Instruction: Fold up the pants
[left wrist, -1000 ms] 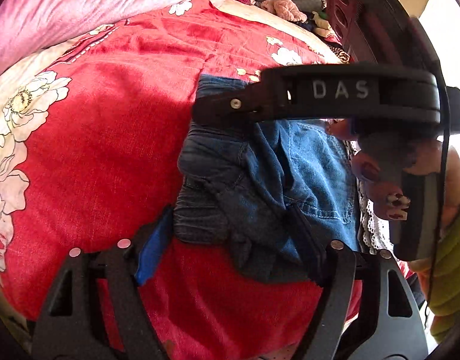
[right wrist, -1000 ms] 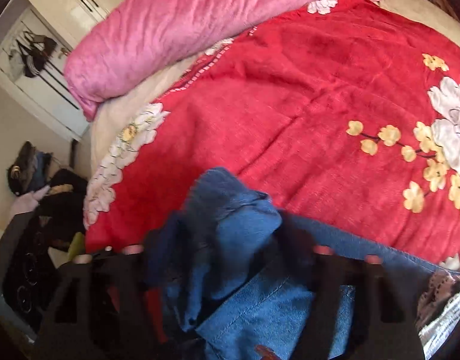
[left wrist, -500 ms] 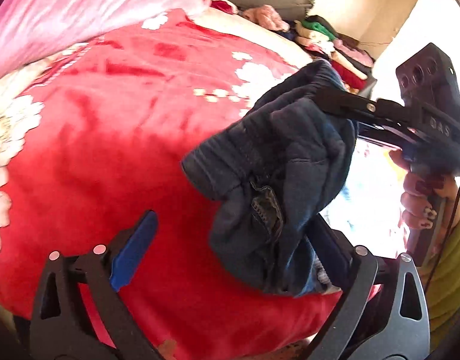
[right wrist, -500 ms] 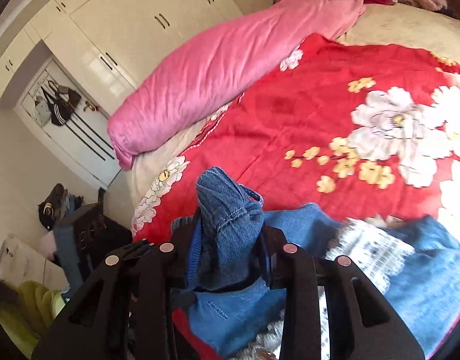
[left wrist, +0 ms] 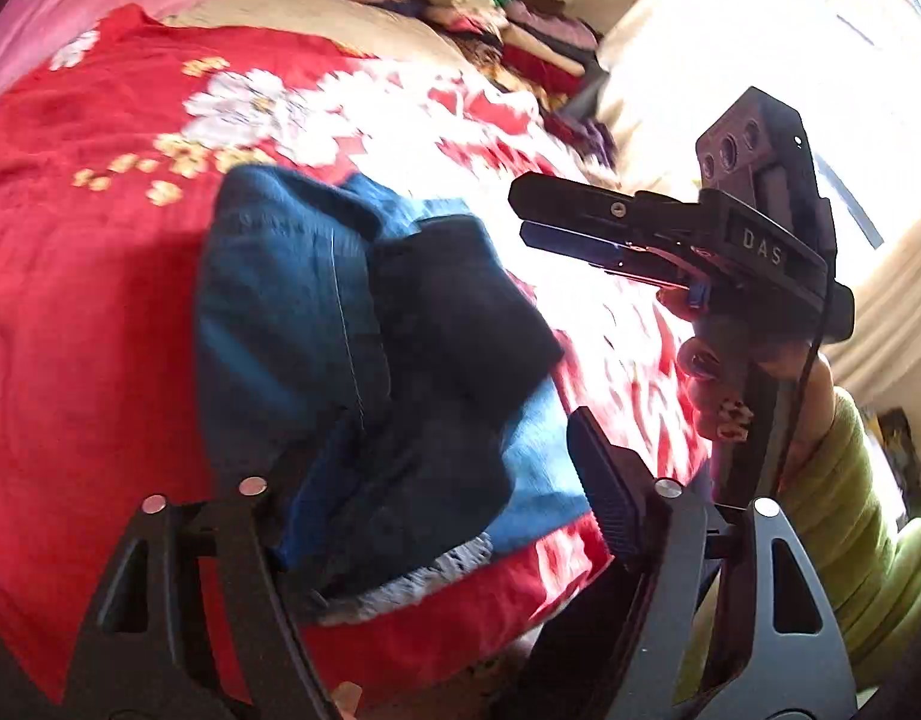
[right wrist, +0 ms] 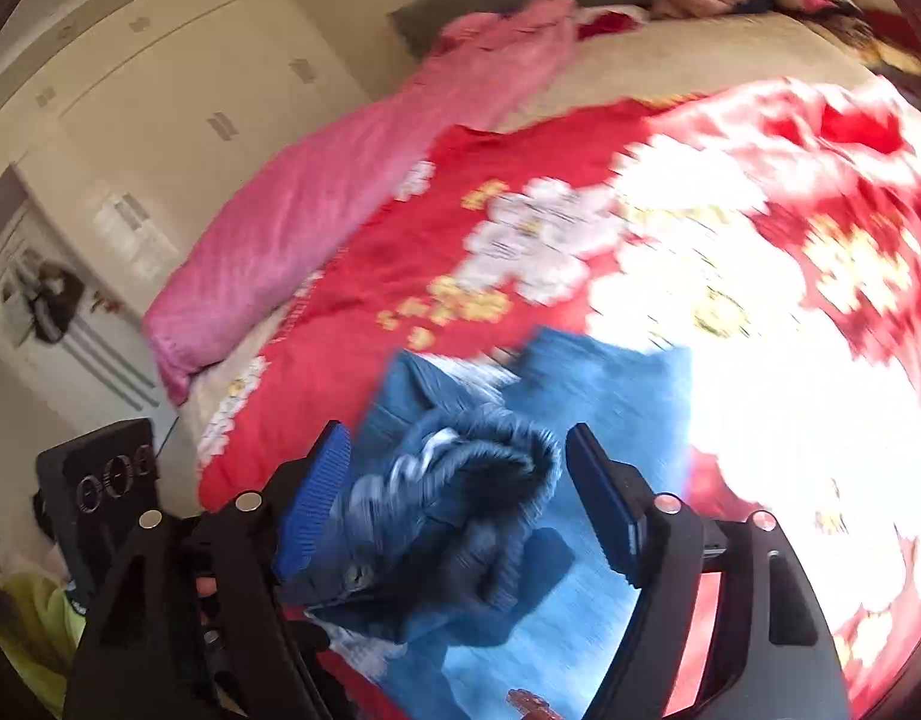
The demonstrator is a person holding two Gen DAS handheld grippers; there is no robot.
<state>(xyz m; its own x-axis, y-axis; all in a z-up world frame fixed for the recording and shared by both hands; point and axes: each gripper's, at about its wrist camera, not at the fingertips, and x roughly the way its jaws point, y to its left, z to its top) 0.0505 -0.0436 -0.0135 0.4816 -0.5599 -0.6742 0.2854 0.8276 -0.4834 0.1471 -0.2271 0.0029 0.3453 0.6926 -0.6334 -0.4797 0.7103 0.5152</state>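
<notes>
Blue denim pants (left wrist: 316, 300) lie bunched on the red floral bedspread (left wrist: 70, 312), a dark fold heaped on top. My left gripper (left wrist: 436, 462) straddles their near edge. Its jaws are closing; its right pad (left wrist: 604, 480) stands clear of the cloth and its left finger is partly hidden behind denim. In the right wrist view a rumpled fold of the pants (right wrist: 448, 510) sits between the fingers of my right gripper (right wrist: 457, 438). Its jaws are opening, the right pad (right wrist: 604, 504) off the cloth. The right gripper (left wrist: 520, 216) hovers right of the pile, held by a hand in a green sleeve.
A pink rolled duvet (right wrist: 316, 204) lies along the far left of the bed. Piled clothes (left wrist: 508, 18) sit at the head end. White wardrobes (right wrist: 178, 96) stand beyond the bed. Bright sunlight washes out the bedspread's right half (right wrist: 820, 420). The near bed edge runs just below the pants.
The right gripper was shut on a fold of the pants, lifted it and carried it over, and has now released it. Both views swung toward the sunlit side. The left jaws widened, then narrowed.
</notes>
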